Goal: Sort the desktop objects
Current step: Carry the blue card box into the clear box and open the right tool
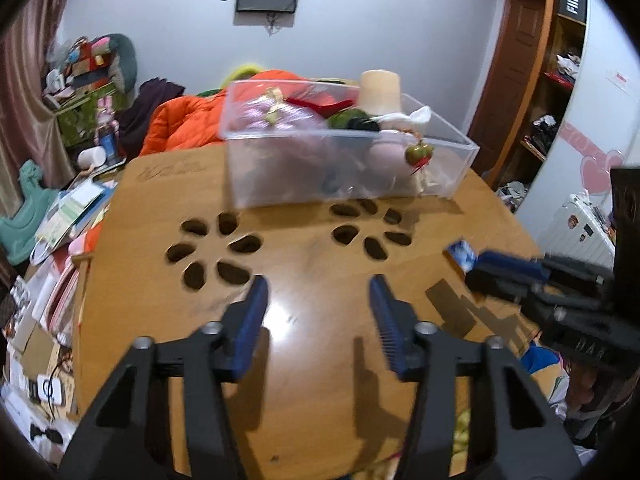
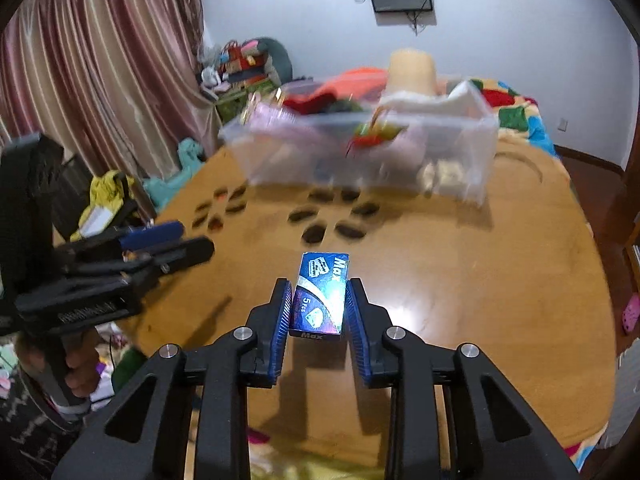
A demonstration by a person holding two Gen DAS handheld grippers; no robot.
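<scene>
My right gripper (image 2: 319,286) is shut on a small blue "Max" box (image 2: 321,294), held between its blue pads above the wooden table (image 2: 460,280). In the left wrist view the box (image 1: 462,254) shows at the right, in the right gripper (image 1: 476,264). My left gripper (image 1: 318,284) is open and empty over the table's near middle; it also shows in the right wrist view (image 2: 188,240) at the left. A clear plastic bin (image 1: 344,160) with several small items stands at the table's far side, also in the right wrist view (image 2: 360,152).
The table (image 1: 304,264) has two flower-shaped groups of cut-out holes (image 1: 212,248) in front of the bin. A cream candle (image 1: 380,92) rises from the bin. Books and clutter (image 1: 68,216) lie left of the table. An orange jacket (image 1: 180,124) lies behind it.
</scene>
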